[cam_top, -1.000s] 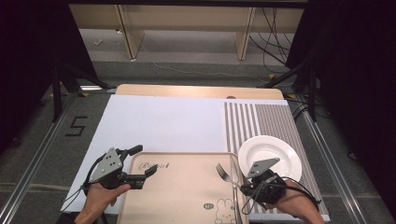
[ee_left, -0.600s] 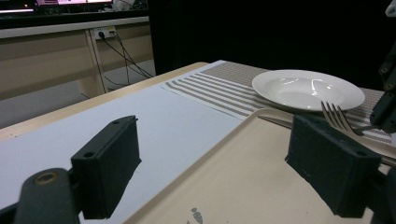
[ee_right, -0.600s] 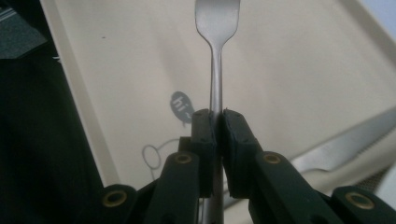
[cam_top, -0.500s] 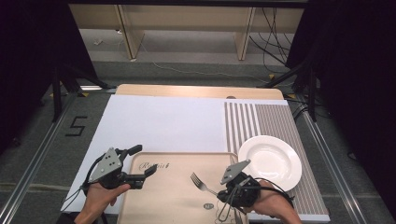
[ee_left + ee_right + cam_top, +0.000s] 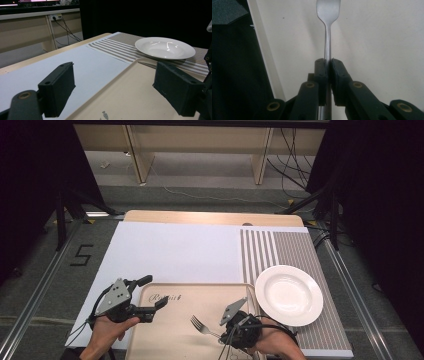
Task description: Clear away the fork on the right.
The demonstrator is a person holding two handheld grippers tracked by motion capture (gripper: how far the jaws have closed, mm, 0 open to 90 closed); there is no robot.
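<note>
A beige tray (image 5: pixel 165 320) lies at the table's near edge. My right gripper (image 5: pixel 222 336) is shut on the handle of a metal fork (image 5: pixel 199 325), whose tines point left over the tray's middle. In the right gripper view the fork (image 5: pixel 328 30) runs straight up from my right gripper (image 5: pixel 328 64), above the tray's bottom (image 5: pixel 377 42). My left gripper (image 5: pixel 153 293) stands open at the tray's left rim, one jaw over the tray, nothing between the jaws. The left gripper view has its jaws wide apart around my left gripper's middle (image 5: pixel 112 85), over the tray's edge (image 5: pixel 117 82).
A white plate (image 5: pixel 289 294) rests on a striped placemat (image 5: pixel 285 247) right of the tray, also seen as the plate (image 5: pixel 165 47) on the placemat (image 5: pixel 117 46). A white sheet (image 5: pixel 175 250) covers the table's left and middle. Dark floor surrounds the table.
My right gripper has carried the fork leftward and nearer, from beside the plate to over the tray's middle. The left gripper has stayed put.
</note>
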